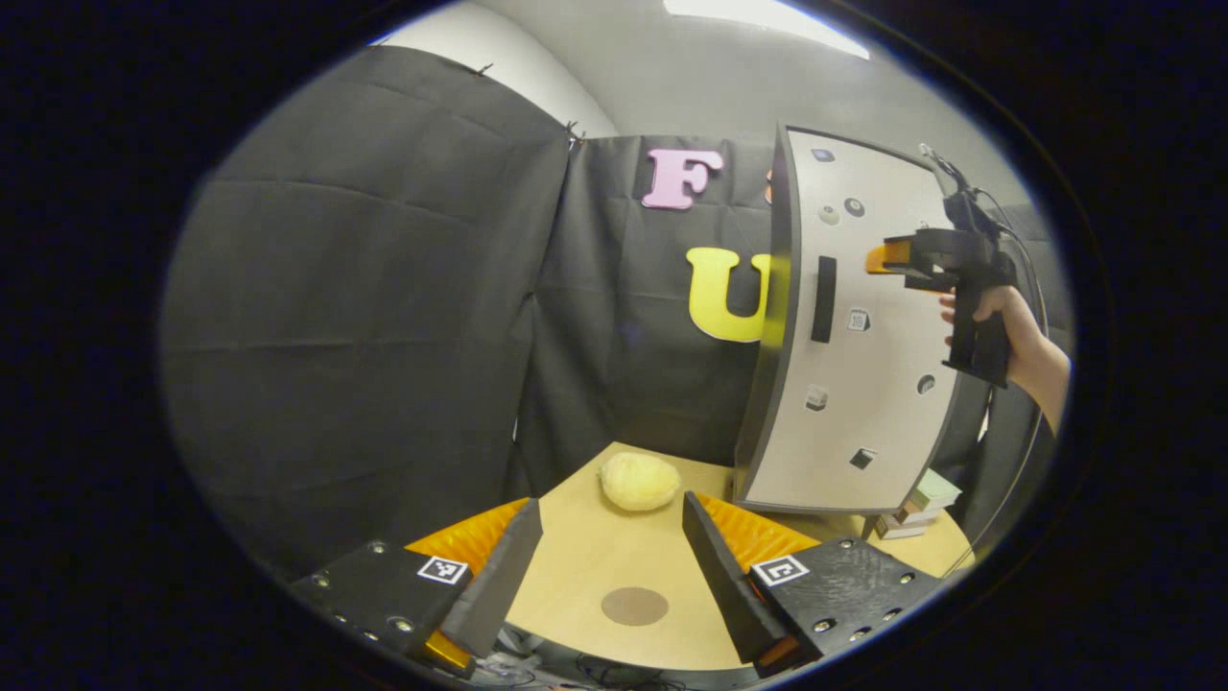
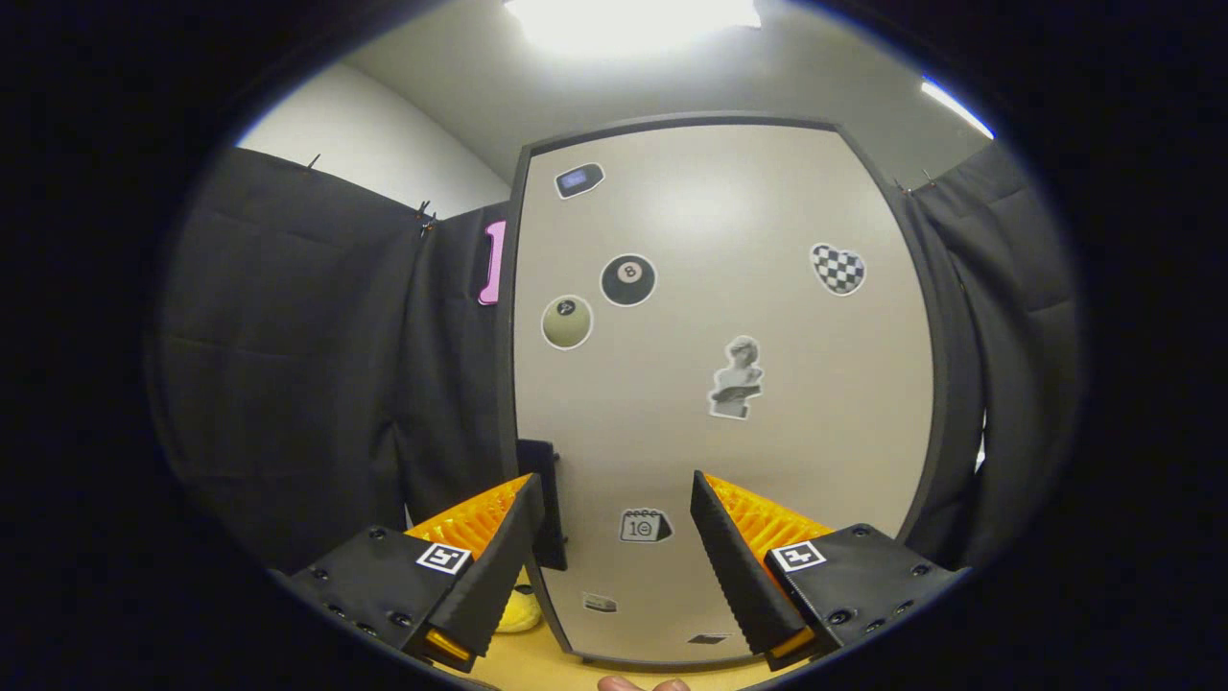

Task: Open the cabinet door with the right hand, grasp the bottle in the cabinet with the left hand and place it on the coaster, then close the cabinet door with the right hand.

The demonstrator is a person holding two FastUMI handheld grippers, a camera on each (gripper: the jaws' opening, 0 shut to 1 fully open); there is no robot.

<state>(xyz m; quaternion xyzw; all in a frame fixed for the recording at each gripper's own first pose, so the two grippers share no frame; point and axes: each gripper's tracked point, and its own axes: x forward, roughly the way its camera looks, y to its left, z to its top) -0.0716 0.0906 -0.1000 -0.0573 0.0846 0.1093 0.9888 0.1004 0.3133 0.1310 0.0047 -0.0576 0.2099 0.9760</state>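
Hovering open-jawed before the closed white sticker-dotted cabinet door (image 2: 720, 384), the right gripper (image 2: 614, 547) nears its black handle (image 2: 547, 504), while the left gripper (image 1: 609, 557) (also open) waits above the round brown coaster (image 1: 634, 606) on the wooden tabletop (image 1: 585, 547).

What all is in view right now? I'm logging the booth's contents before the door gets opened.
cabinet: one, pale door with dark frame, shut, standing on the table's right side
handle: one, black, upright bar near the door's left edge
stickers: several, mostly black and white, scattered over the door
table: one, light wood
coaster: one, brown, round, on the table's near part
yellow lump: one, pale yellow, on the table left of the cabinet
small boxes: a stack, pale, at the cabinet's right foot
left gripper: one, open, above the coaster
right gripper: one, open, facing the door
hand: one, holding the right gripper
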